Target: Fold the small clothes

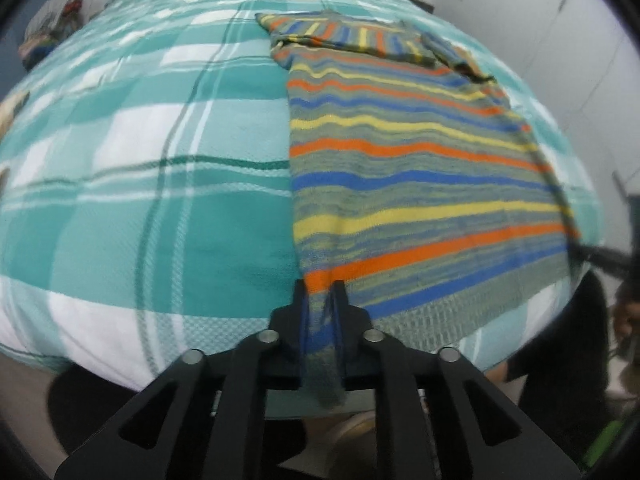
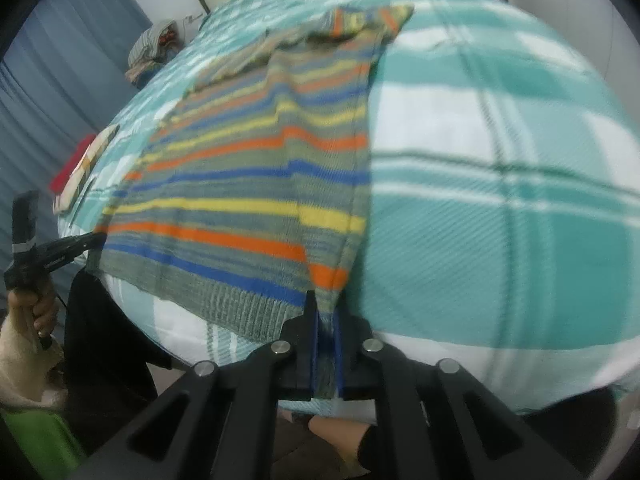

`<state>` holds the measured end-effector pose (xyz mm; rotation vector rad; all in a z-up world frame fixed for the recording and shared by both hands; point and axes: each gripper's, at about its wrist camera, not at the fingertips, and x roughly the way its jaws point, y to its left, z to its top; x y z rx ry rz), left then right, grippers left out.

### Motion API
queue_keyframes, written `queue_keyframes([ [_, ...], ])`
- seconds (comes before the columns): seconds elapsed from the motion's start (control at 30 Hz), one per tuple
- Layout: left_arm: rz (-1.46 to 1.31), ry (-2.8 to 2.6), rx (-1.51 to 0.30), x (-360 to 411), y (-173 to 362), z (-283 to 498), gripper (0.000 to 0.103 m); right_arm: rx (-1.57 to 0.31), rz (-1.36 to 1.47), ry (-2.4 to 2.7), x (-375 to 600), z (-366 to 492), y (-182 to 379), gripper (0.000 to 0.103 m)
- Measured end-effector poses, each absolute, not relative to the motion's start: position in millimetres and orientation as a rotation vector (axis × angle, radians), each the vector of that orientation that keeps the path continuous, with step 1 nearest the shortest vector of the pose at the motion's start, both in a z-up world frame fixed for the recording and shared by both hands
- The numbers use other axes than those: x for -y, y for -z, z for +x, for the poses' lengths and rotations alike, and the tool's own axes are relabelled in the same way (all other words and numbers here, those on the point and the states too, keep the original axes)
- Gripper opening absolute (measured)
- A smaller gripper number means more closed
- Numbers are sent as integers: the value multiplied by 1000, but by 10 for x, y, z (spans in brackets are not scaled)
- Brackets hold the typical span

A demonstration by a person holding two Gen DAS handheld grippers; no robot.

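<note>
A striped sweater (image 1: 420, 168) in grey-green, orange, blue and yellow lies flat on the bed (image 1: 160, 184), sleeves folded across its far end. My left gripper (image 1: 320, 290) is shut on the near hem corner, and the cloth hangs down between its pads. In the right wrist view the sweater (image 2: 248, 184) stretches away to the left. My right gripper (image 2: 324, 302) is shut on the opposite hem corner. Each gripper shows in the other's view: the left gripper (image 2: 94, 238) held by a hand (image 2: 34, 304), and the right gripper (image 1: 580, 250) at the sweater's far hem corner.
The bed carries a teal and white plaid cover (image 2: 500, 200). A pile of clothes (image 2: 152, 48) sits beyond its far corner, and a red and patterned item (image 2: 80, 168) lies at its left edge. Blue curtains (image 2: 52, 80) hang behind. The person's dark trousers (image 2: 104, 352) stand against the near edge.
</note>
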<state>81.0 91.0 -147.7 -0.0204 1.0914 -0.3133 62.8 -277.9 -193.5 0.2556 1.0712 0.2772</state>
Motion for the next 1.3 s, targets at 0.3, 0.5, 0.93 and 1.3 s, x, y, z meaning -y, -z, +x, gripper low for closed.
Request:
queue_keyframes([
  [0.3, 74, 295, -1098, -809, 1410, 739, 3, -1115, 280, -321, 2848, 646, 1944, 5],
  [0.5, 90, 297, -1088, -894, 1293, 570, 2, -1111, 158, -258, 2863, 394, 1521, 4],
  [0.93, 124, 222, -1061, -851, 1704, 635, 4, -1201, 203, -183, 2850, 546, 2142, 4],
  [1.3, 108, 133, -1037, -1092, 1407, 402, 70, -1240, 102, -215, 2921, 451, 1858, 44],
])
